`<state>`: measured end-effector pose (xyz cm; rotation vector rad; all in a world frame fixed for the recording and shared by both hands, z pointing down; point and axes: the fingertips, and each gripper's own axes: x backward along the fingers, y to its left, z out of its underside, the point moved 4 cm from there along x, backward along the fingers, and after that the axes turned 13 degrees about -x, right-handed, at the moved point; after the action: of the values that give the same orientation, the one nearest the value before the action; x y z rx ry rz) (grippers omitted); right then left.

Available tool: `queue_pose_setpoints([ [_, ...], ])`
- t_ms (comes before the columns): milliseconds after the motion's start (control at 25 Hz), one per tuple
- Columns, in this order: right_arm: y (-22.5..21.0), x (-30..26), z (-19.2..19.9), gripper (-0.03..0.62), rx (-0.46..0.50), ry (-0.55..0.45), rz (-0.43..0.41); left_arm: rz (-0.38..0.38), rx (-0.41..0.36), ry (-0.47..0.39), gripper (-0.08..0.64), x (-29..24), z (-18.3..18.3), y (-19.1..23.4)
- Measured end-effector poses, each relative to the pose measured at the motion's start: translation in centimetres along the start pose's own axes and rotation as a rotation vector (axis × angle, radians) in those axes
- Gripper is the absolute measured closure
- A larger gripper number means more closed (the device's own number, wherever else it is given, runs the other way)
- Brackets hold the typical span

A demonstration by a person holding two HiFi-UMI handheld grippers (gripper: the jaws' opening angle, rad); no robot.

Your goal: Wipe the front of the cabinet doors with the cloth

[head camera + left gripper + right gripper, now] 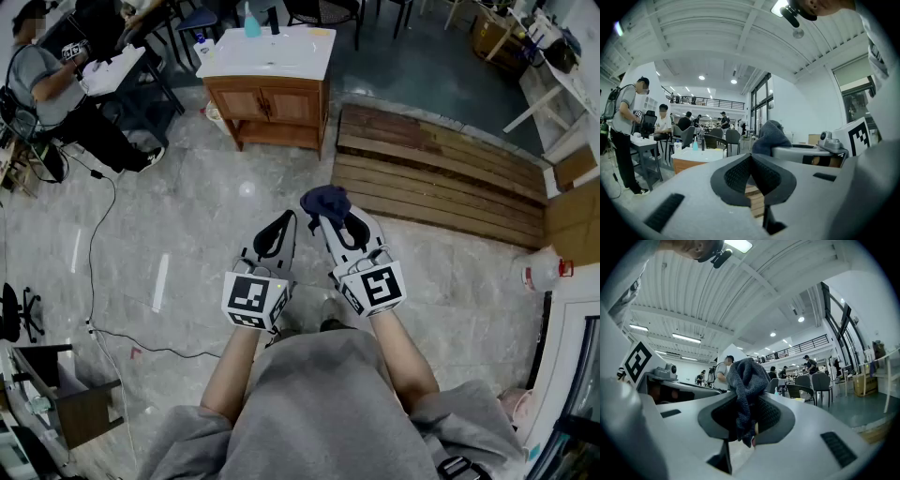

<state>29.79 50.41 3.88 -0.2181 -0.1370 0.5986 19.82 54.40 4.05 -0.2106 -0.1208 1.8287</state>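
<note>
- Head view: the cabinet (269,89) stands well ahead of both grippers and slightly left of centre. The cabinet doors (272,105) face the person, and the door row runs left-right across the view. Open floor (187,216) lies between the grippers and the doors.
- Head view: the left gripper (286,223) and right gripper (322,220) are held side by side near the body, tips fwd. The cloth (325,200) is bunched at the right gripper's tip, on the side toward the cabinet. The right gripper lines up approx. w/ the right-hand door and the left gripper w/ mid-row. Neither is clearly nearer.
- Left gripper view: the jaws are together, pads meeting, w/ nothing between them. The cabinet (693,160) shows low and left of the jaw line, far off. The cloth (771,136) shows to the right, on the right gripper (806,152).
- Right gripper view: the jaws are clamped on the cloth (746,380). Dark fabric rises above the pads and a tail hangs below them. The cabinet can't be id'd w/ certainty here.
- Assessment: wiping has not yet begun. The next move probably req. an approach fwd and slightly left, then a drop to door height. The right gripper, carrying the cloth, is the working one.
</note>
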Motion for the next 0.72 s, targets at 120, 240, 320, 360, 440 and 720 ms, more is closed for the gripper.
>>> queue_pose_setpoints([
  [120, -0.8, 0.1, 0.0, 0.512, -0.004, 0.001, -0.001, -0.001, 0.0, 0.003, 0.552, -0.7, 0.0, -0.5],
  [240, -1.6, 0.1, 0.2, 0.512, -0.017, 0.003, -0.013, -0.004, 0.003, 0.005, 0.552, -1.5, 0.2, -0.8],
  [320, -2.1, 0.0, 0.3, 0.512, -0.028, 0.003, -0.026, -0.007, 0.005, 0.008, 0.552, -2.0, 0.2, -1.0],
  [360, -2.4, 0.0, 0.2, 0.512, -0.029, 0.004, -0.03, -0.009, 0.006, 0.011, 0.552, -2.3, 0.2, -1.1],
  [440, -3.1, 0.1, 0.3, 0.512, -0.035, 0.006, -0.029, -0.012, 0.006, 0.016, 0.552, -3.0, 0.2, -1.5],
  [720, -5.4, -0.2, 0.8, 0.512, -0.054, 0.022, -0.026, -0.037, 0.01, 0.043, 0.552, -4.2, 0.9, -1.8],
])
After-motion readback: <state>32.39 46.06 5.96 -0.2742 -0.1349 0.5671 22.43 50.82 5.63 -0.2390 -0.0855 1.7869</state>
